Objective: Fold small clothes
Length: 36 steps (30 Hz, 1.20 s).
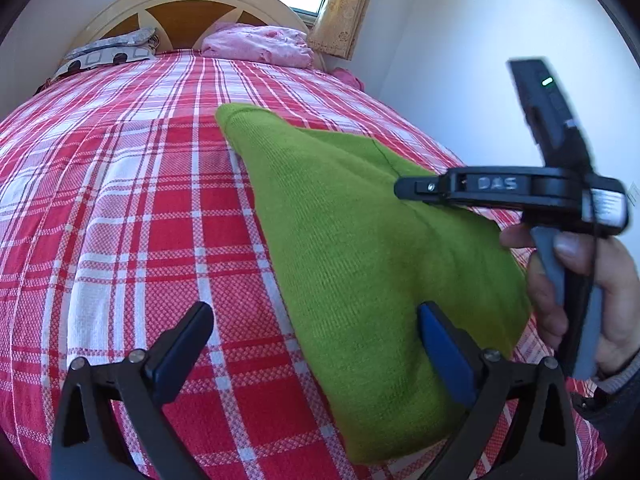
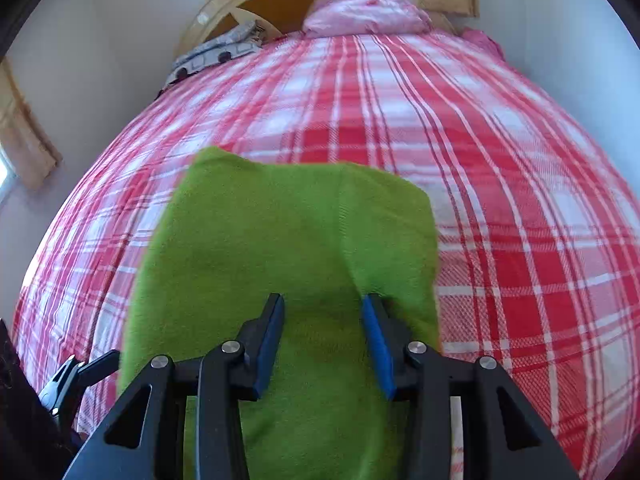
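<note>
Plaid bed (image 1: 120, 208) under green garment (image 1: 360, 248); left gripper (image 1: 316, 344) spread wide, right gripper (image 2: 324, 336) half-spread, nothing clamped.

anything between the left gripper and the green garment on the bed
Nothing visible. The left gripper hangs wide open right at the near edge of the green garment, which lies on the plaid bedspread. The right gripper is over the same garment farther right, not in the left's path.

**Garment on the bed, between both tools**

A green knitted garment (image 2: 280, 248) lies on the red-and-white checked bedspread (image 2: 520, 208), ahead of and between the right gripper's (image 2: 323, 344) fingers; the left gripper's (image 1: 316, 352) right finger overlaps its edge. Pink crumpled bedding (image 1: 260, 46) sits far ahead.
</note>
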{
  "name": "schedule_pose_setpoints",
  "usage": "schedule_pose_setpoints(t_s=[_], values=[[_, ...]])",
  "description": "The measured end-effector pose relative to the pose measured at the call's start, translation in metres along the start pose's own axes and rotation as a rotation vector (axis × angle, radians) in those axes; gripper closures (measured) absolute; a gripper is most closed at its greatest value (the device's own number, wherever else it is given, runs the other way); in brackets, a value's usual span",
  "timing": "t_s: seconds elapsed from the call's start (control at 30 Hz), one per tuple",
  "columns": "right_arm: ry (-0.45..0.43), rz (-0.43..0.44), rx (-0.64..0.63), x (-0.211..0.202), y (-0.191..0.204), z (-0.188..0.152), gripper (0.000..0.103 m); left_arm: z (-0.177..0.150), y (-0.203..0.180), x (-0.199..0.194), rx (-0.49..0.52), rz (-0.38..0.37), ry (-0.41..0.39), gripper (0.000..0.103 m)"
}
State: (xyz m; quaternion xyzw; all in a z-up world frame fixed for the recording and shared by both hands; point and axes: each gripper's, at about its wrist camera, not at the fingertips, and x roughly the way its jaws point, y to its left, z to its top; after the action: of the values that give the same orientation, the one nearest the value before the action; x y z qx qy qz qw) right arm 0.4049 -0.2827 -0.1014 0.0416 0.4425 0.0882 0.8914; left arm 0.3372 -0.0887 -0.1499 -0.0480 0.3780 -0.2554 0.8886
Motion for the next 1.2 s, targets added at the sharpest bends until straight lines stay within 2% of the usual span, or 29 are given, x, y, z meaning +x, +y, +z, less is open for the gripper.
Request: schedule_pose_setpoints(t_s=[0.1, 0.13, 0.17, 0.2, 0.3, 0.43, 0.53, 0.63, 0.7, 0.77, 0.83, 0.97, 1.07, 1.13, 1.2], values=[[0.016, 0.103, -0.175, -0.011, 0.044, -0.011, 0.06, 0.0, 0.003, 0.0, -0.018, -0.019, 0.004, 0.0], [0.041, 0.096, -0.227, -0.008, 0.055, -0.017, 0.06, 0.001, 0.004, 0.0, -0.023, -0.023, 0.005, 0.0], [0.081, 0.033, -0.273, 0.002, 0.063, -0.023, 0.06, 0.001, 0.005, 0.0, -0.024, -0.024, 0.005, 0.0], [0.112, 0.0, -0.27, 0.012, 0.062, -0.027, 0.06, 0.0, 0.005, 0.0, -0.026, -0.02, 0.006, 0.0], [0.141, 0.097, -0.125, 0.02, 0.037, -0.016, 0.059, 0.0, 0.005, 0.001, -0.031, -0.017, 0.01, 0.0], [0.148, 0.116, -0.157, 0.018, 0.039, -0.015, 0.058, 0.0, 0.005, 0.002, -0.027, -0.015, 0.018, 0.0], [0.106, 0.133, -0.163, 0.0, 0.034, -0.018, 0.056, 0.001, 0.005, 0.005, -0.022, -0.016, 0.03, 0.0], [0.013, 0.17, -0.097, -0.02, 0.015, -0.015, 0.055, 0.002, 0.005, 0.007, -0.025, -0.02, 0.042, 0.0], [-0.054, 0.175, -0.004, -0.036, -0.014, -0.009, 0.045, 0.002, 0.004, 0.01, -0.023, -0.022, 0.056, 0.0], [-0.076, 0.145, 0.067, -0.043, -0.044, -0.005, 0.036, 0.002, 0.002, 0.012, -0.014, -0.02, 0.066, 0.0], [-0.067, 0.133, 0.131, -0.041, -0.07, -0.003, 0.033, 0.002, -0.001, 0.014, 0.001, -0.014, 0.075, 0.0], [-0.018, 0.181, 0.252, -0.022, -0.116, -0.009, 0.032, 0.002, -0.006, 0.018, 0.024, -0.008, 0.092, 0.0], [0.013, 0.215, 0.311, -0.004, -0.136, -0.016, 0.032, 0.002, -0.007, 0.019, 0.033, -0.006, 0.099, 0.0], [0.022, 0.243, 0.353, 0.006, -0.146, -0.021, 0.026, 0.003, -0.007, 0.02, 0.035, -0.008, 0.104, 0.0], [0.023, 0.309, 0.407, 0.017, -0.154, -0.027, 0.025, 0.004, -0.009, 0.021, 0.039, -0.01, 0.108, 0.0]])
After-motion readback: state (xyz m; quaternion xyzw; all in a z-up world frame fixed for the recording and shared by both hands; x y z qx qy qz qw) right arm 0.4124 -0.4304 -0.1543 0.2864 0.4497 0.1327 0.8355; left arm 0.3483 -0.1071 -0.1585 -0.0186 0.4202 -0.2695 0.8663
